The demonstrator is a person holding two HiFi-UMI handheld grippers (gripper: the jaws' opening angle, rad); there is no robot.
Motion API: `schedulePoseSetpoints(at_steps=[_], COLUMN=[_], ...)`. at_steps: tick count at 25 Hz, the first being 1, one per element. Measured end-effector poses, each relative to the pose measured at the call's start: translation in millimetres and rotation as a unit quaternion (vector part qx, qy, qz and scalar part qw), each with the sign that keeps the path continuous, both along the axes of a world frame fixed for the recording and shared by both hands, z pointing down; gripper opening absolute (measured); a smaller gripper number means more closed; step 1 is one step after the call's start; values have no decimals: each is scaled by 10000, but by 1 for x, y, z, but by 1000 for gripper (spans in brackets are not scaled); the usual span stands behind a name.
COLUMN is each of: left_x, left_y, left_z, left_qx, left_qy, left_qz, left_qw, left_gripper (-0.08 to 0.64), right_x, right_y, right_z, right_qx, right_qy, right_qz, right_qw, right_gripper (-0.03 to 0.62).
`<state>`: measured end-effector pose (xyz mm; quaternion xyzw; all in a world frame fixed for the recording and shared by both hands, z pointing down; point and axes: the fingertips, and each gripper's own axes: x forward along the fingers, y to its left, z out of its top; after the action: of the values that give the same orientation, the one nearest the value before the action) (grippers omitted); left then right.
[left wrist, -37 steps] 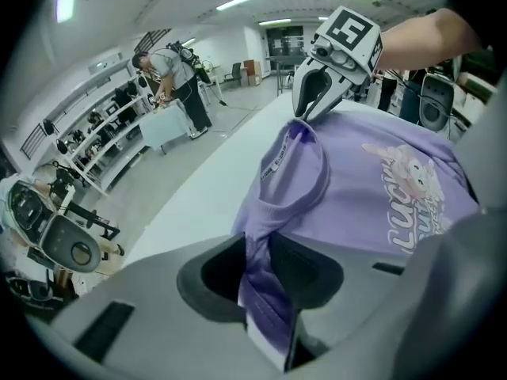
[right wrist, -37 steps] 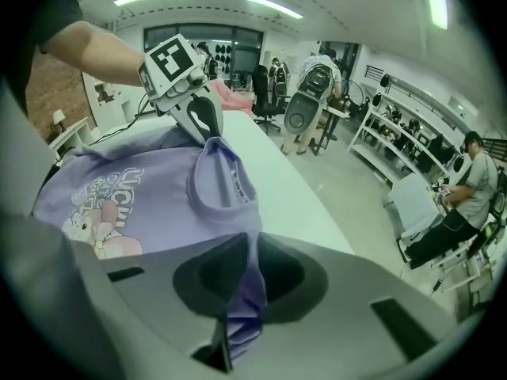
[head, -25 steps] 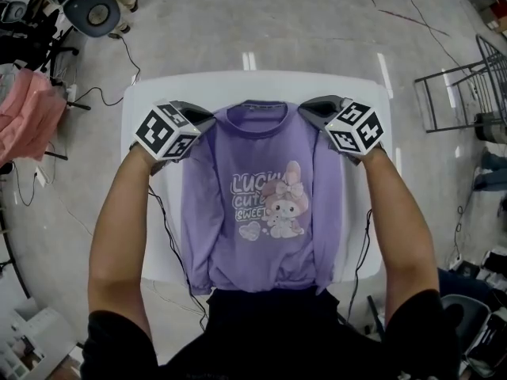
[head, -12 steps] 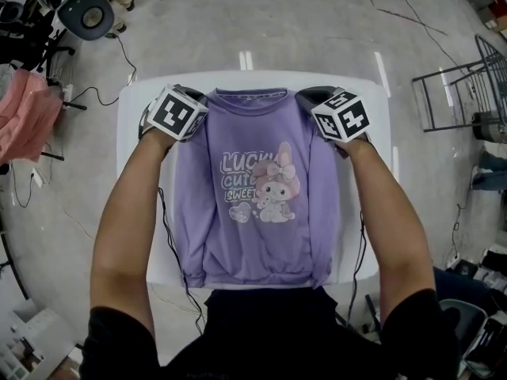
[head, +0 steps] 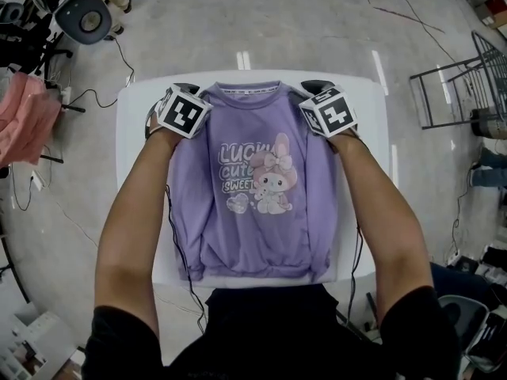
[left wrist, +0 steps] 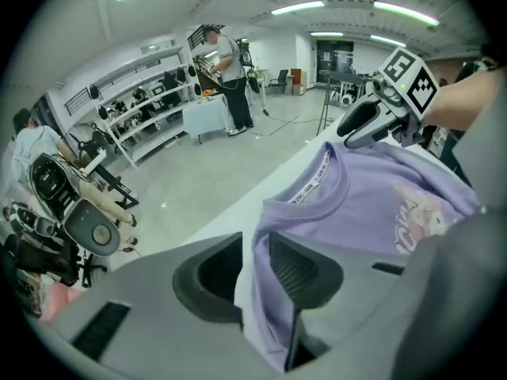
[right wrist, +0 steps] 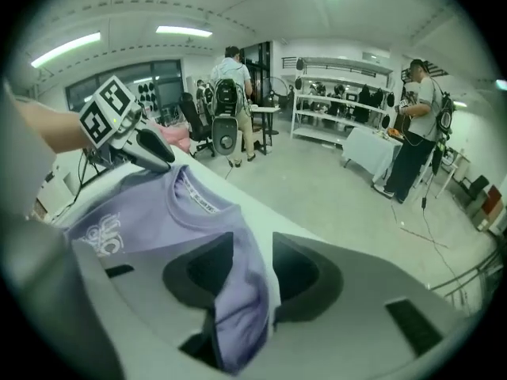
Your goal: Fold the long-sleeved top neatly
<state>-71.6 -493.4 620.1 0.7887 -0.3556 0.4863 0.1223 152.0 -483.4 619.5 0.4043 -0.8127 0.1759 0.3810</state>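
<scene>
surface: white table (head: 131, 129) | on it: purple long-sleeved top (head: 253, 240), front up

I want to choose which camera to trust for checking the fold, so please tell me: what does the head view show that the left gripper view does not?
Only the head view: the whole purple top, flat on the white table, down to its hem. Only the left gripper view: the left claw up close, its jaws having just been opening, shoulder fabric loose between them. Both: the neckline and the right claw, also just opening, fabric between its jaws.
</scene>
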Motion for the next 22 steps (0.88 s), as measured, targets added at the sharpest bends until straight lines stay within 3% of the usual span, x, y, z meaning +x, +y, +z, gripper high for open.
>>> schedulePoseSetpoints(at_steps=[1, 5, 10, 16, 20, 22], left_x=[-2, -23, -58, -66, -68, -68], left_y=[4, 32, 75, 110, 120, 123], left_z=[-7, -34, -30, -11, 2, 7], left_qx=[-15, -137, -554, -909, -1167, -1212], left_qy=[172, 928, 1250, 1647, 1875, 1849], left_qz=[-23, -319, -835, -1335, -1745, -1840], left_qw=[9998, 9951, 9871, 9730, 9596, 9577], left_gripper=[108, 109, 109, 135, 137, 137], right_x=[4, 36, 75, 82, 84, 83], right_y=[5, 34, 81, 109, 122, 127], right_z=[-7, -37, -20, 1, 13, 18], right_qx=[28, 167, -495, -1315, -1644, -1750], right_qy=[-146, -502, -808, -1842, -1932, -1938], right_qz=[43, 340, 956, 1842, 2127, 2207], right_qw=[9999, 9980, 9909, 9565, 9436, 9397], right_gripper=[160, 130, 156, 181, 164, 140])
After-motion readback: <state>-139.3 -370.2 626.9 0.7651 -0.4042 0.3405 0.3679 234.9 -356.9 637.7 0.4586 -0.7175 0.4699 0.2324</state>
